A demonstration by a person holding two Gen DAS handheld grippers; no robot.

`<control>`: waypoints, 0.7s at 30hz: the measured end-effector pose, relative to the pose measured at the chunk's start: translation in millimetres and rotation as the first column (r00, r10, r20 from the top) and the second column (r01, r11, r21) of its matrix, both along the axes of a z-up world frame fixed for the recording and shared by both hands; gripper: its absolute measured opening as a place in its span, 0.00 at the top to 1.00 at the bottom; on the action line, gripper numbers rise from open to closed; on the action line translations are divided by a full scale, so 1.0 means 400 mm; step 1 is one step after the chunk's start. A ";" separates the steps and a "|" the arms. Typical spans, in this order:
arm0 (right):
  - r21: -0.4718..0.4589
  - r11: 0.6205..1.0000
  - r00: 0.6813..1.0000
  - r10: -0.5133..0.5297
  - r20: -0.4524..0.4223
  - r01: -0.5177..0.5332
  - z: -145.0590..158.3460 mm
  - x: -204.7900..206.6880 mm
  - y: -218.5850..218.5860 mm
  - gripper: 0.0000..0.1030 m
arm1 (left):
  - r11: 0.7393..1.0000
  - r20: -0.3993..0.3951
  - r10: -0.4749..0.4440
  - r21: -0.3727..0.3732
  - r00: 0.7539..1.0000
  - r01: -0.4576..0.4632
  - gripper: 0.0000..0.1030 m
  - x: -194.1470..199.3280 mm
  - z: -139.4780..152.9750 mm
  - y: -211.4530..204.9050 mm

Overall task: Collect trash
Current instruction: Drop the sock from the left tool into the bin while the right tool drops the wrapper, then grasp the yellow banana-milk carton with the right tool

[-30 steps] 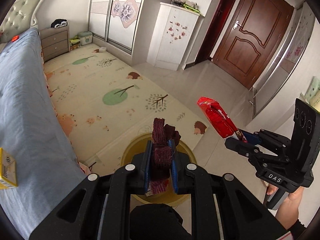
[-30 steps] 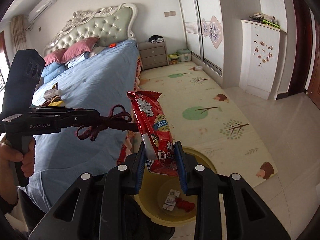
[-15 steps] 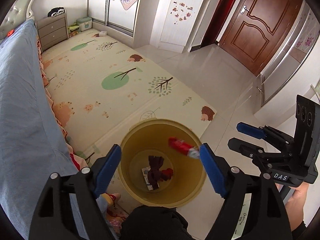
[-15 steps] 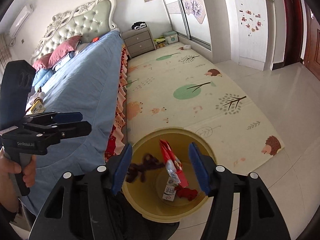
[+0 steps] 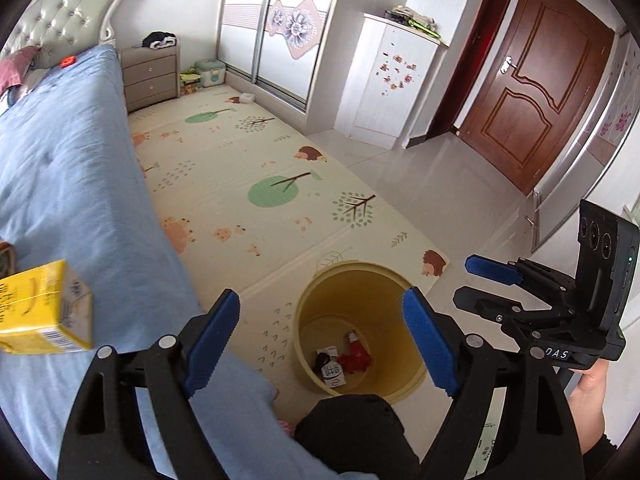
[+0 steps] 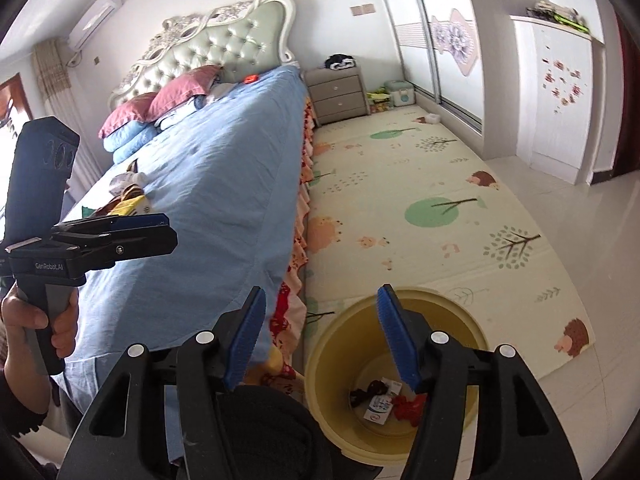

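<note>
Beside the bed's [image 6: 208, 200] long edge, the yellow bin [image 5: 384, 380] holds the dropped trash [image 6: 384, 400]. The left gripper's [image 5: 320, 332] fingers are spreading apart, empty; the right gripper's [image 6: 320, 336] stand apart, empty too. More trash, a yellow carton [image 5: 44, 308], waits on the bed; reaching for it risks snagging the blue sheet or knocking the bin.

On the body of my right claw [image 5: 482, 285], seen from the left wrist, a small white label reads "DAS". On the body of my left claw [image 6: 166, 229], seen from the right wrist, white lettering reads "GenRobot.AI". The yellow carton [image 5: 42, 308] on the bed [image 5: 72, 184] and the white packet [image 6: 378, 407] in the yellow bin [image 6: 472, 322] carry print too small to read.
</note>
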State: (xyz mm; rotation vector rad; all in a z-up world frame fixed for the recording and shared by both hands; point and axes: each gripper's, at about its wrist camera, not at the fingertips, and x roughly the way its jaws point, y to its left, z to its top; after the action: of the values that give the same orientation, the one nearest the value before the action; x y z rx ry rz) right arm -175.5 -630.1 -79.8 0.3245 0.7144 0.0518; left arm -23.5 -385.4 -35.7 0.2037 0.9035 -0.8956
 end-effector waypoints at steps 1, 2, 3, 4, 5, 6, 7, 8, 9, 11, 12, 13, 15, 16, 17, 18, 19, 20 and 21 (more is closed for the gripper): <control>-0.007 0.999 0.999 0.036 0.015 -0.036 0.013 0.016 0.031 0.44 | 1.000 0.015 0.026 0.001 1.000 -0.026 0.19 0.007 0.012 0.037; -0.018 0.997 0.997 0.074 0.029 -0.073 0.026 0.033 0.064 0.44 | 0.999 0.027 0.052 0.000 0.998 -0.053 0.18 0.013 0.023 0.075; -0.034 0.993 0.993 0.113 0.042 -0.112 0.040 0.051 0.098 0.44 | 0.997 0.036 0.081 -0.001 0.996 -0.081 0.18 0.022 0.034 0.116; -0.052 0.988 0.987 0.150 0.052 -0.148 0.052 0.068 0.133 0.44 | 0.994 0.045 0.111 -0.005 0.993 -0.111 0.18 0.031 0.046 0.156; -0.073 0.980 0.980 0.189 0.061 -0.185 0.063 0.085 0.172 0.44 | 0.990 0.054 0.144 -0.006 0.988 -0.144 0.18 0.042 0.055 0.199; -0.093 0.971 0.971 0.227 0.068 -0.221 0.074 0.102 0.210 0.44 | 0.985 0.063 0.175 -0.007 0.983 -0.175 0.18 0.056 0.066 0.239; -0.108 0.961 0.962 0.264 0.071 -0.256 0.085 0.120 0.242 0.44 | 0.979 0.070 0.205 -0.009 0.976 -0.205 0.18 0.067 0.075 0.279; -0.123 0.949 0.952 0.299 0.070 -0.289 0.095 0.139 0.277 0.44 | 0.972 0.074 0.236 -0.013 0.969 -0.236 0.18 0.079 0.084 0.318; -0.137 0.938 0.942 0.329 0.070 -0.318 0.105 0.158 0.310 0.44 | 0.964 0.075 0.265 -0.016 0.961 -0.264 0.18 0.091 0.093 0.356; -0.155 0.917 0.921 0.382 0.072 -0.368 0.119 0.187 0.369 0.44 | 0.946 0.083 0.323 -0.023 0.943 -0.322 0.18 0.112 0.106 0.430; -0.165 0.906 0.911 0.405 0.072 -0.390 0.128 0.203 0.396 0.44 | 0.938 0.085 0.346 -0.025 0.934 -0.346 0.17 0.123 0.112 0.463; -0.169 0.897 0.903 0.424 0.070 -0.409 0.134 0.219 0.418 0.44 | 0.929 0.086 0.369 -0.028 0.925 -0.368 0.17 0.134 0.117 0.496; -0.174 0.878 0.885 0.462 0.068 -0.445 0.148 0.249 0.458 0.44 | 0.912 0.091 0.410 -0.034 0.908 -0.408 0.17 0.150 0.122 0.553; -0.176 0.870 0.877 0.477 0.064 -0.461 0.152 0.265 0.476 0.44 | 0.904 0.092 0.427 -0.034 0.900 -0.425 0.17 0.158 0.121 0.579; -0.178 0.862 0.869 0.491 0.058 -0.475 0.157 0.281 0.493 0.43 | 0.895 0.093 0.445 -0.032 0.890 -0.444 0.17 0.165 0.121 0.602; -0.179 0.854 0.863 0.504 0.047 -0.489 0.160 0.299 0.508 0.43 | 0.886 0.095 0.464 -0.032 0.881 -0.463 0.17 0.173 0.118 0.624; -0.183 0.844 0.854 0.519 0.034 -0.505 0.163 0.313 0.525 0.42 | 0.878 0.094 0.478 -0.030 0.874 -0.477 0.17 0.178 0.113 0.641; -0.191 0.832 0.845 0.534 0.021 -0.521 0.165 0.331 0.541 0.39 | 0.871 0.091 0.491 -0.025 0.866 -0.491 0.17 0.186 0.107 0.658; -0.205 0.819 0.836 0.549 0.007 -0.536 0.165 0.349 0.558 0.38 | 0.863 0.091 0.504 -0.020 0.859 -0.504 0.17 0.194 0.100 0.673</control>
State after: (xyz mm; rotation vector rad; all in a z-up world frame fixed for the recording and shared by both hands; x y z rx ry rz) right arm -36.0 -406.9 -13.7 -0.0814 0.7219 0.5340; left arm 53.9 -116.0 4.2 0.0056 0.8163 -0.3895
